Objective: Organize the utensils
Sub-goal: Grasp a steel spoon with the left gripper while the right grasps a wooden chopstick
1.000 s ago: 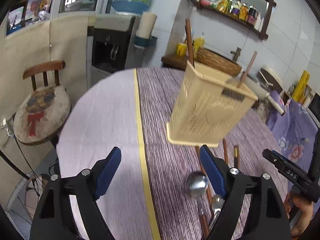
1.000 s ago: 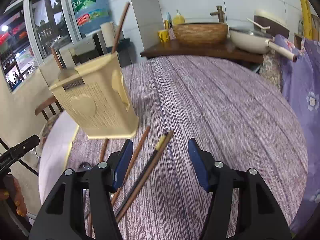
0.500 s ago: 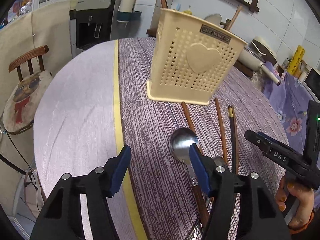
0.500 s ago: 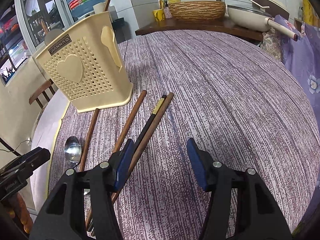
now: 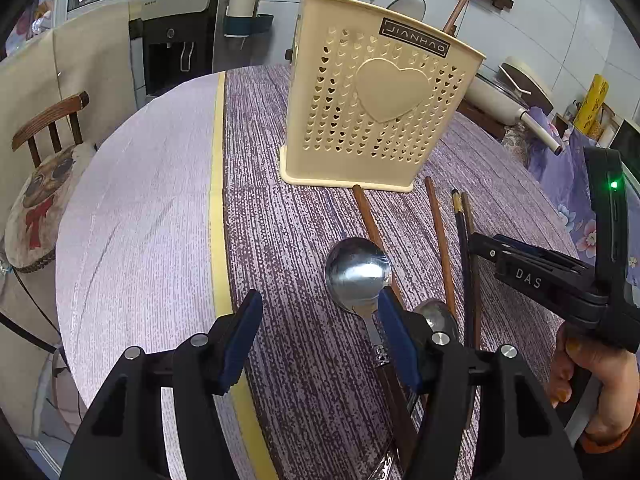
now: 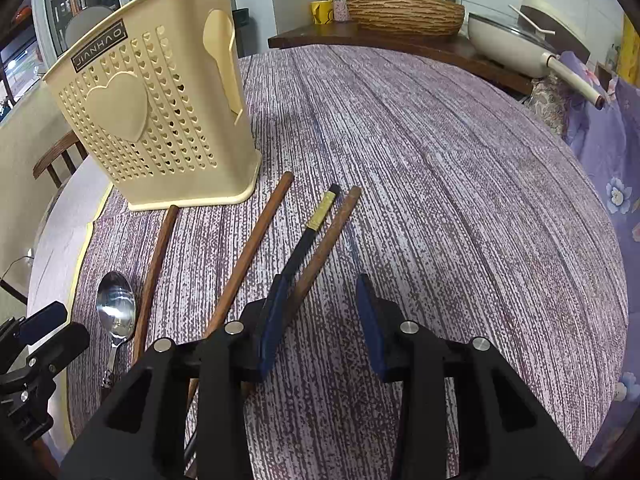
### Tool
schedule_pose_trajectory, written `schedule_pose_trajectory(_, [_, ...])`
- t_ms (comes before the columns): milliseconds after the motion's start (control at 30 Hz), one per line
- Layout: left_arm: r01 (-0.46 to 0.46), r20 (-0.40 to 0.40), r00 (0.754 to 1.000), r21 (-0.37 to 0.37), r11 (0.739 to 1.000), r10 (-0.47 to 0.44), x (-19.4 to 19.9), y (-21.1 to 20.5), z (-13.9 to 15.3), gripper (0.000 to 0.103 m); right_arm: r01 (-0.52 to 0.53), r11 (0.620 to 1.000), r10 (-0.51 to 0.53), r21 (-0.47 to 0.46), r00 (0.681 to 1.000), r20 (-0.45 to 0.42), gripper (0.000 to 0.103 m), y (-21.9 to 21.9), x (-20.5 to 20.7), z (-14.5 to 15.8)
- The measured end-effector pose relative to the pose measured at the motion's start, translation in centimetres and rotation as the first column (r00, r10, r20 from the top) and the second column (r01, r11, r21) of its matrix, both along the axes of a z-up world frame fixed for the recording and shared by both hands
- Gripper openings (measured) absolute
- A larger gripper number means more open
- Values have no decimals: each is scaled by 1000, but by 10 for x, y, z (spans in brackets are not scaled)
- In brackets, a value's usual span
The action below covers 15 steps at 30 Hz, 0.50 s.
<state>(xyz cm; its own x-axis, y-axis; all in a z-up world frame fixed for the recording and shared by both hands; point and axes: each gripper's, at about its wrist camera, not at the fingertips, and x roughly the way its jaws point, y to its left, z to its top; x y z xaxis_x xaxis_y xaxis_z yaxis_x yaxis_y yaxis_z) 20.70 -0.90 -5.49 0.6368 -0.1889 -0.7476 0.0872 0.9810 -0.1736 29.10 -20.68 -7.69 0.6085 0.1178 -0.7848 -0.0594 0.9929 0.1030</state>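
Holder (image 5: 380, 112) upright, 2 brown sticks (image 5: 456, 10) inside

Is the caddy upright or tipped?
Upright. The caddy stands with its base flat on the table, open rim on top, and chopsticks stick up out of it.

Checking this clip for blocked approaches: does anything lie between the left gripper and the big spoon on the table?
Nothing visible does. The left gripper hangs open just short of the spoon, whose bowl lies bare on the tablecloth; its right finger is beside the spoon's neck.
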Motion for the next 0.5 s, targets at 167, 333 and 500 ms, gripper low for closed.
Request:
schedule_pose_trajectory(167, [2, -6, 1000, -1, 1000, -2, 1, -1, -1, 59, 27, 999, -26, 43, 999, -22, 31, -16, 8, -1])
schedule_pose_trajectory(333, [7, -10, 1000, 4, 1000, -7, 0, -9, -3, 59, 57, 998, -56, 33, 998, -20, 25, -15, 26, 0])
schedule_pose_trajectory(500, [11, -12, 1000, 39, 999, -10, 3, -19, -6, 59, 62, 998, -62, 21, 998, -14, 25, -8, 37, 0])
